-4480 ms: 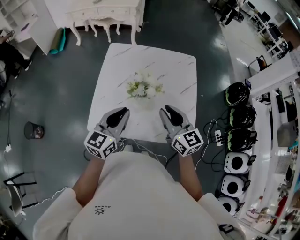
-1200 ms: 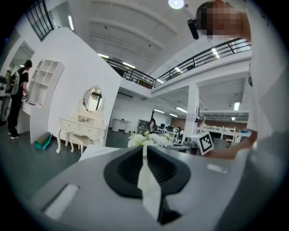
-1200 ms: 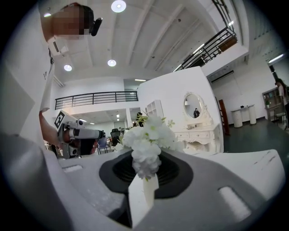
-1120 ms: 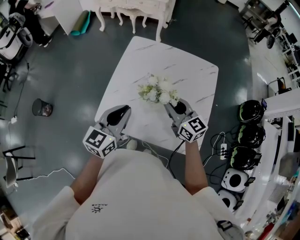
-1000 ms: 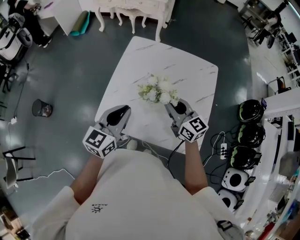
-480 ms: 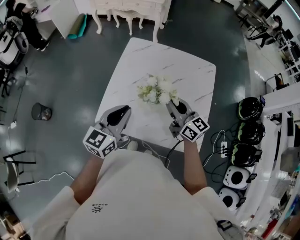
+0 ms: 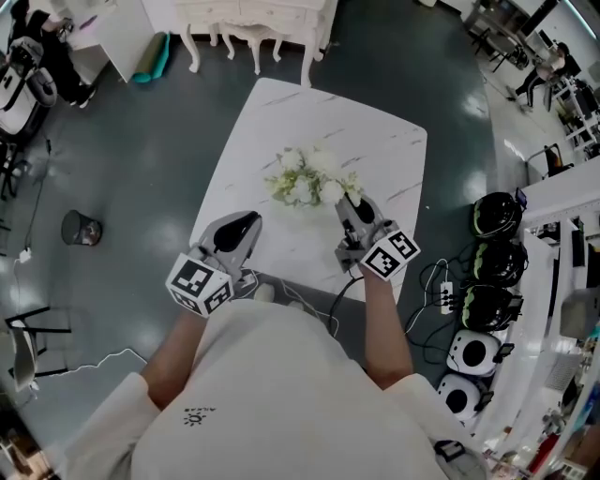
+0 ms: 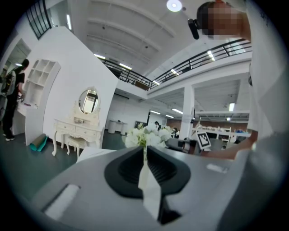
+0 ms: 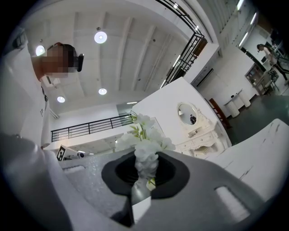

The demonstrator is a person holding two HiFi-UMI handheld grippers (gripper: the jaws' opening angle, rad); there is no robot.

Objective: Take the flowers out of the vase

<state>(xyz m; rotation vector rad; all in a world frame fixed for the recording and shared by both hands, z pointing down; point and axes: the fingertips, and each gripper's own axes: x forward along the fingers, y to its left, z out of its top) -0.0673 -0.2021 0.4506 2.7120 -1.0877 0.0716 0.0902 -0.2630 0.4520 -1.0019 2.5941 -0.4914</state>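
Observation:
A bunch of white flowers with green leaves (image 7: pixel 302 178) stands mid-way along the white marble table (image 7: pixel 375 141); its blooms hide the vase. My right gripper (image 7: pixel 345 199) reaches into the bunch's right side. In the right gripper view the right gripper (image 9: pixel 145 170) is shut on a white flower stem (image 9: pixel 145 155), with blooms rising above the pads. My left gripper (image 7: pixel 246 222) hovers over the table's near left edge, apart from the flowers. Its jaws meet with nothing between them in the left gripper view (image 8: pixel 144 155), and the bunch (image 8: pixel 146 135) lies beyond.
A white dressing table (image 7: pixel 253 19) stands behind the marble table. Helmets (image 7: pixel 492 216) line the floor at the right, with cables (image 7: pixel 309 295) by the table's near edge. A small bin (image 7: pixel 80 228) sits on the floor at the left.
My right gripper came from the table's near edge to the bunch and closed on a stem. Over the last second it lifted slightly and rolled. The left gripper stayed put.

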